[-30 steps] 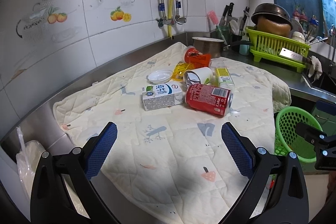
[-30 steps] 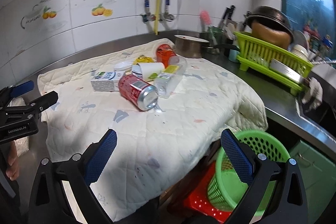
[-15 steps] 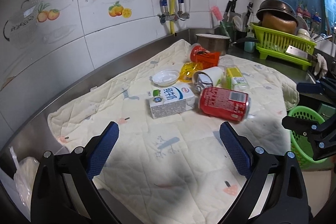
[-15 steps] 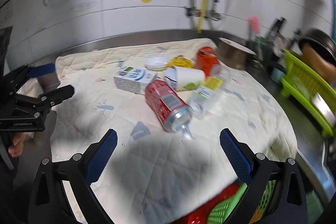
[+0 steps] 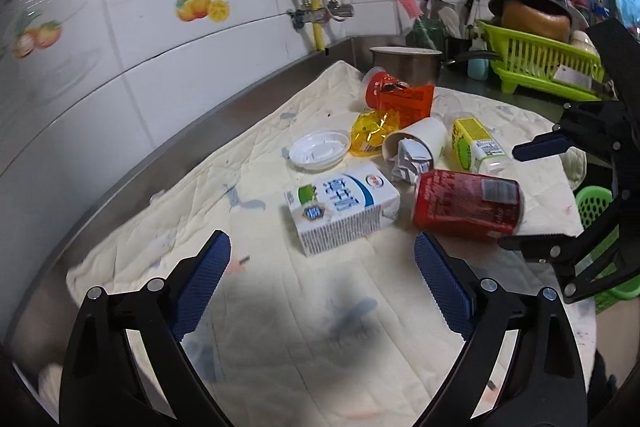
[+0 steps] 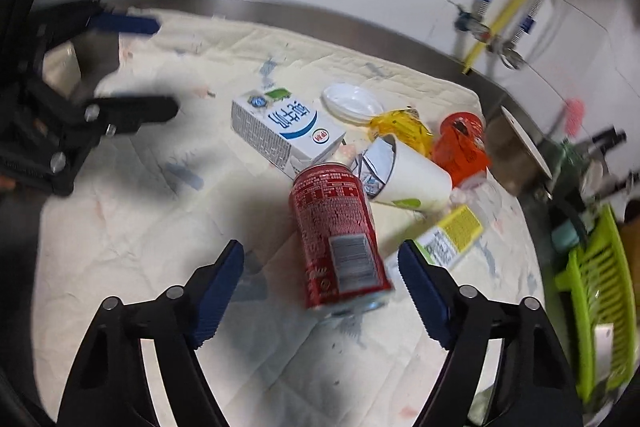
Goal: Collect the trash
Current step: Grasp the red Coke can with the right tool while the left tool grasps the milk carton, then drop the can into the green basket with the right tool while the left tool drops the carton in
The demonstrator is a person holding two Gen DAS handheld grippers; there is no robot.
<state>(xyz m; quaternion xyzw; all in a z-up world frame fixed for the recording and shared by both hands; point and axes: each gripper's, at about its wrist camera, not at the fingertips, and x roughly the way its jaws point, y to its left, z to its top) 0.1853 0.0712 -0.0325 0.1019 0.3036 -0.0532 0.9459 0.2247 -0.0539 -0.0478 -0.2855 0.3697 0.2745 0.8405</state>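
Trash, one heap, mid-cloth (image 5: 280, 327) on the steel tabletop (image 5: 224, 119). Red can (image 6: 336, 231) on its side at the near edge of the heap, lying between the blue pads of the right hand-held gripper (image 6: 320, 291); those jaws have just been closing but the pads stand clear of the can on both sides, nothing gripped. Milk carton (image 5: 340, 205) flat, just left of the can and touching or nearly touching it. Paper cup (image 5: 416, 147) on its side behind them, crumpled paper in its mouth. Small bottle (image 5: 476, 147) with yellow-green label lying right of the cup. White lid (image 5: 320, 149) left of the cup, yellow wrapper (image 5: 370, 133) between lid and cup, orange cup (image 5: 396, 93) toppled at the back. Left hand-held gripper (image 5: 320, 291) wide open over bare cloth, short of the carton, jaws just eased in a little, empty. Steel pot (image 5: 408, 65) behind the heap; green dish rack (image 5: 544, 67) along the right; green basket (image 5: 596, 195) beyond the cloth's right edge, partly hidden by the right tool. Tiled wall (image 5: 160, 27) with fruit decals at the rear.
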